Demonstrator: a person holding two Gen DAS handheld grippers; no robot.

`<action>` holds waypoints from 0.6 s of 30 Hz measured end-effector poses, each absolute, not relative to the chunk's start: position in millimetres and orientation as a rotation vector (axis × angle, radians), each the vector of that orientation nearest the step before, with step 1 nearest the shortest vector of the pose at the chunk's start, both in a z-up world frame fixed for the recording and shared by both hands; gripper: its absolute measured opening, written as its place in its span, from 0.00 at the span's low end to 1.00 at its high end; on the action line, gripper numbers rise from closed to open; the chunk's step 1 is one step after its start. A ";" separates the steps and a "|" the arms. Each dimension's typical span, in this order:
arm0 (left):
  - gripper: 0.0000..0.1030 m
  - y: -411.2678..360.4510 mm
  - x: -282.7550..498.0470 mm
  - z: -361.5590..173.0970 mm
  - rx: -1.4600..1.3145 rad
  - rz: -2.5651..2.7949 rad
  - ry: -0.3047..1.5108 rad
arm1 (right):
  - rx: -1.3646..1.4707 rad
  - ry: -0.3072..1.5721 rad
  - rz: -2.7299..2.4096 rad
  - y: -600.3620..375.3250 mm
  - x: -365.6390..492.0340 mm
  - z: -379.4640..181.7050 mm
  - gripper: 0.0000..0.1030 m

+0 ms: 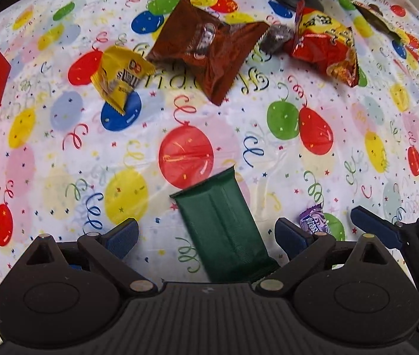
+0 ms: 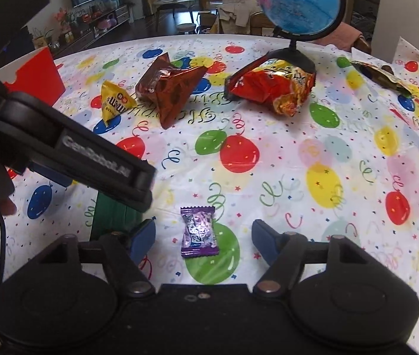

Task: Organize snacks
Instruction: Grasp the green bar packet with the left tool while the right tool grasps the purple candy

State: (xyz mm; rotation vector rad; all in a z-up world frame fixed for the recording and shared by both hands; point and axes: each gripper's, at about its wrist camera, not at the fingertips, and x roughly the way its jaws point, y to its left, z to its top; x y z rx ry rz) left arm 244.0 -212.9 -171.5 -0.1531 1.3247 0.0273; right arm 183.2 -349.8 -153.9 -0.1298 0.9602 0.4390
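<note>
A dark green snack bar (image 1: 224, 230) lies flat on the balloon-print tablecloth (image 1: 268, 153). My left gripper (image 1: 208, 233) hangs over it, open, its blue pads on either side and clear of the wrapper. A small purple candy (image 2: 199, 230) lies on a green balloon between the blue pads of my right gripper (image 2: 203, 233), which is open and not touching it. In the right wrist view the left gripper's black body (image 2: 76, 159) covers most of the green bar (image 2: 111, 216). The purple candy (image 1: 313, 219) also shows in the left wrist view.
Farther back lie a yellow candy bag (image 2: 114, 103), a brown bag (image 2: 171, 88), a red chips bag (image 2: 271, 85) and a dark wrapper (image 2: 378, 74). A red box (image 2: 37, 74) stands at the far left. A blue globe (image 2: 298, 3) stands behind the chips.
</note>
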 end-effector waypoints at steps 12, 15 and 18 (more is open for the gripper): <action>0.84 -217.7 240.8 -171.2 -0.130 0.018 1.307 | -0.194 0.957 0.462 -336.1 183.4 -161.1 0.48; 0.73 -221.8 239.6 -168.9 -0.085 0.016 1.298 | -0.193 0.955 0.452 -335.9 183.2 -160.7 0.43; 0.58 -222.0 238.3 -166.7 -0.060 0.020 1.292 | -0.183 0.956 0.455 -335.9 182.7 -160.4 0.37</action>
